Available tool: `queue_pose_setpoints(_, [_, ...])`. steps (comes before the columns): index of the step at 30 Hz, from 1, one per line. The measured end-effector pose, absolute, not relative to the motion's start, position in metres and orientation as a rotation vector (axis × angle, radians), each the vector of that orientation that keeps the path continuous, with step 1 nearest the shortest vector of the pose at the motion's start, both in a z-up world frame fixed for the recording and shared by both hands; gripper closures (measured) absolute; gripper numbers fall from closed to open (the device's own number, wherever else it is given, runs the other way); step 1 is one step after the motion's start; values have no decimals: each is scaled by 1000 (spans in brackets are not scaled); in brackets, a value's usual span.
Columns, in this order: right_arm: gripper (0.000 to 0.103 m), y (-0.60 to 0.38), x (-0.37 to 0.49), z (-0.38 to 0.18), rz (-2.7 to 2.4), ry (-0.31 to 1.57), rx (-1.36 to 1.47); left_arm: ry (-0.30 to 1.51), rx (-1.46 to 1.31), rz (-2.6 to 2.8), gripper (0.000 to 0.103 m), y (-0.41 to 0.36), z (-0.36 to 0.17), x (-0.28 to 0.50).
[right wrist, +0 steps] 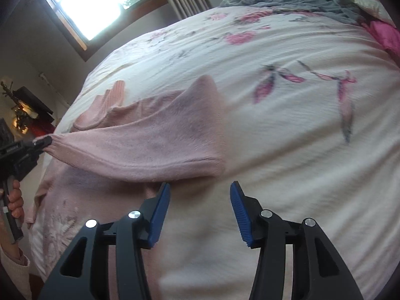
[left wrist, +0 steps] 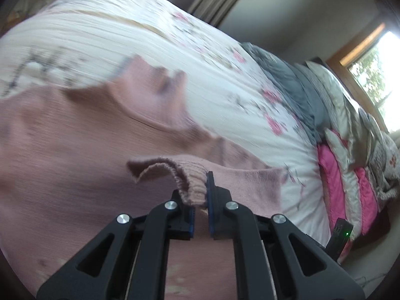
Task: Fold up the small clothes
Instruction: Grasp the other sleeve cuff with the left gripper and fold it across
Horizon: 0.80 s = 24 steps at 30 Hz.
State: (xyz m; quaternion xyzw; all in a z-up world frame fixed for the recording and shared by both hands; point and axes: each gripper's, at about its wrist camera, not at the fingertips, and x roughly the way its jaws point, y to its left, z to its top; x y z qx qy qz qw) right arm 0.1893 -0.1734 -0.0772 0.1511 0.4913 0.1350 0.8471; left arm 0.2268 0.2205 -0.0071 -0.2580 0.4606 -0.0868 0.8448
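While left claw (left wrist: 200,190) grips sweater cuff (left wrist: 192,185), grey blanket (left wrist: 295,87) beyond

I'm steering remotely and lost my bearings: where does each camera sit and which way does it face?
Left wrist: on the left gripper, looking across the bed toward pillows; its fingers pinch the pink sweater cuff.
Right wrist: on the right gripper, open above the sheet, facing a window; the left gripper and hand show at left.
Shared: sweater, bed, left gripper.
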Motion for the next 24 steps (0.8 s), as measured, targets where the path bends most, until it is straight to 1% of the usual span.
queue_pose_setpoints(5, [53,-142,218,-83,315,1073,359,948,-586,-74,97,281,-9,221])
queue_pose_setpoints(7, [52,-130,227,-88,320,1091,356,961,-609,-42,97,301,-19,221])
queue_pose_setpoints(8, [50,-124,230,-91,314,1100,341,970,-625,-25,96,311,-27,221])
queue_pose_setpoints(11, [50,-109,239,-100,286,1114,289,1006,-655,8,96,330,-51,220])
queue_pose_setpoints(13, [50,-105,243,-109,279,1132,293,1035,-672,20,94,336,-67,219])
queue_pose_setpoints(14, [50,-104,244,-111,274,1135,291,1053,-669,33,90,338,-76,218])
queue_pose_setpoints(15, [50,-102,243,-114,266,1139,278,1063,-663,44,83,339,-81,217])
queue_pose_setpoints(17, [50,-99,243,-116,261,1137,250,1068,-655,56,83,344,-90,215])
queue_pose_setpoints(20, [50,-94,242,-116,255,1143,207,1067,-677,48,83,352,-90,211])
queue_pose_setpoints(22, [50,-91,241,-108,244,1146,181,1053,-671,72,71,355,-79,206])
queue_pose_setpoints(23, [50,-89,239,-100,241,1127,173,1017,-658,81,60,356,-66,200])
queue_pose_setpoints(24, [50,-87,234,-87,257,1086,174,982,-640,86,50,355,-55,197])
